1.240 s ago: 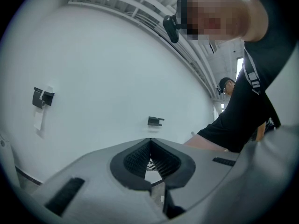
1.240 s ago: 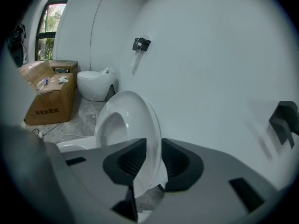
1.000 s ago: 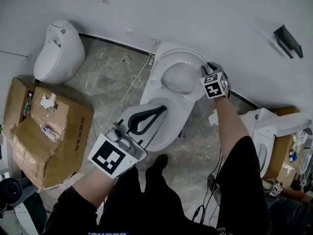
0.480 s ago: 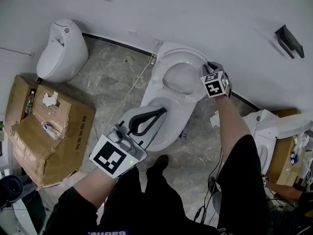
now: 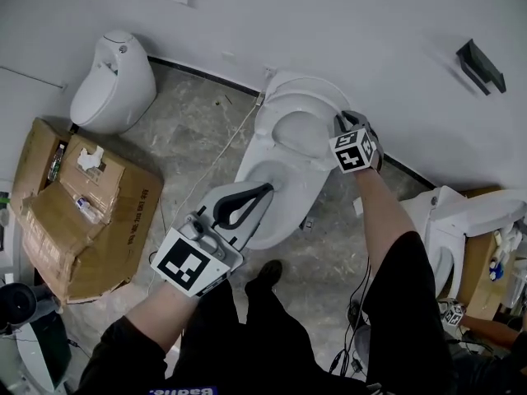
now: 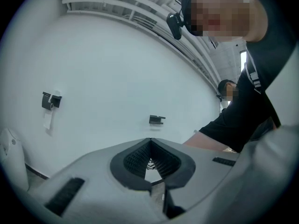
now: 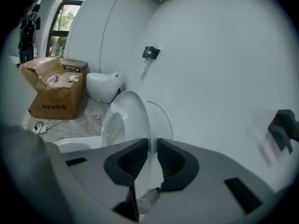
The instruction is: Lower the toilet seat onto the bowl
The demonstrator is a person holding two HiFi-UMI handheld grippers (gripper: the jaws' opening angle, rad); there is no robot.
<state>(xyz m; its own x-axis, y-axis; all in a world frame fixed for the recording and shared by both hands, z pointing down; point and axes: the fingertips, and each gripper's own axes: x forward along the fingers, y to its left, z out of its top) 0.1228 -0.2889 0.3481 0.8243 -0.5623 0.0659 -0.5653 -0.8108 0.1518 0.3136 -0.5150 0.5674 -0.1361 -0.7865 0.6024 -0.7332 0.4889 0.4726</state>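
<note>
1. While the toilet seat (image 5: 278,115) stands raised above the bowl (image 5: 284,211), its edge is gripped by the right gripper (image 5: 342,123) on the side nearer the person's right.
2. In the right gripper view, the white rim of the seat (image 7: 122,120) is seen running up between the dark fingers (image 7: 131,160), which are closed against it on both sides with only the rim's thickness between them.
3. Behind the seat, the lid (image 7: 162,118) is seen closer to the wall, with a gap between the two.
4. The left gripper (image 5: 265,188) is held over the front of the bowl, pointing toward the raised seat and well short of it.
5. In the left gripper view, its fingers (image 6: 135,160) are seen brought together at the tips, and nothing is held between them.
6. The bowl is found open to view from above, its rim uncovered, on a grey marbled floor (image 5: 189,130).
7. A small white floor fixture (image 5: 115,81) is placed against the wall at the left, and an opened cardboard box (image 5: 82,212) stands just in front of it.
8. A second white toilet (image 5: 445,220) is seen at the right edge, and a dark bracket (image 5: 482,66) is fixed to the wall above it.
</note>
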